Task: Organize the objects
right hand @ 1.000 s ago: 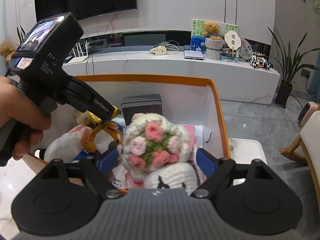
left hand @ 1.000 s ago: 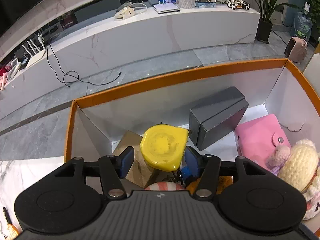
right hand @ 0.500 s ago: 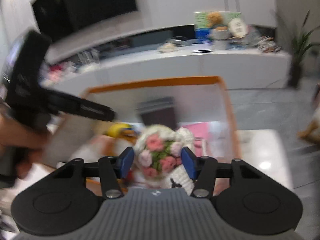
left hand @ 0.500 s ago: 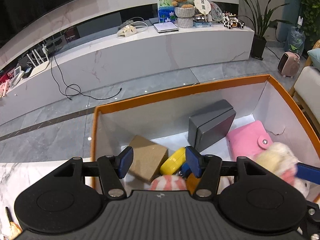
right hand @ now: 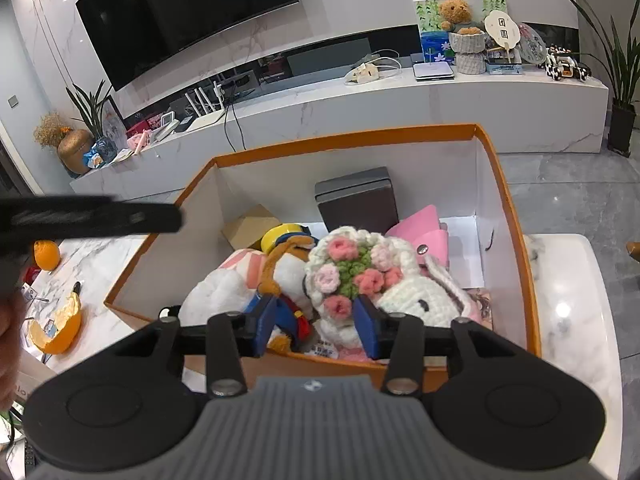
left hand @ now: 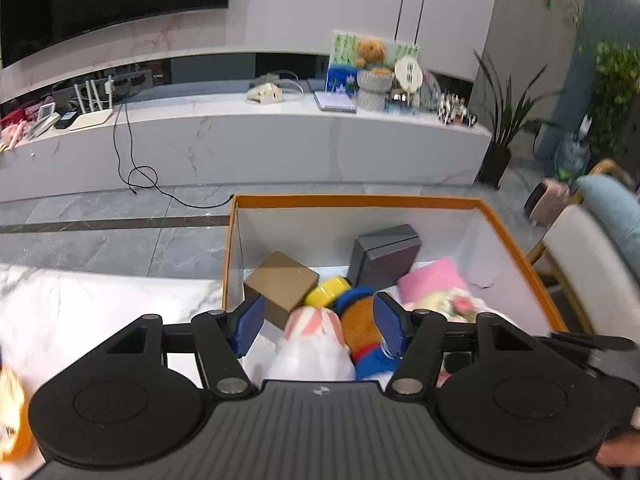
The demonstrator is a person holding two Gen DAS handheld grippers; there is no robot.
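An orange-rimmed white box [right hand: 492, 184] holds the sorted things. A cream crocheted doll [right hand: 360, 268] with pink flowers lies on top near the front, beside a brown plush in a blue hat [right hand: 288, 268]. My right gripper [right hand: 314, 326] hangs over the box's near rim, shut, with nothing clamped between the pads. My left gripper [left hand: 318, 326] hovers above the box's left front; its jaws are opening and empty. Below it lie the yellow tape measure [left hand: 326, 290], a brown carton [left hand: 280, 280], a grey case [left hand: 384, 254] and a pink wallet [left hand: 434, 280].
The box stands on a white marble table [right hand: 568, 288]. An orange [right hand: 46, 254] and orange peel [right hand: 56, 328] lie on the table left of the box. The left tool's body [right hand: 92, 218] reaches in from the left. A cushioned chair [left hand: 592, 248] stands at the right.
The tape measure that sat between the left jaws now lies in the box, and the left gripper has pulled back and up. The right jaws closed; the doll has tipped to the right.
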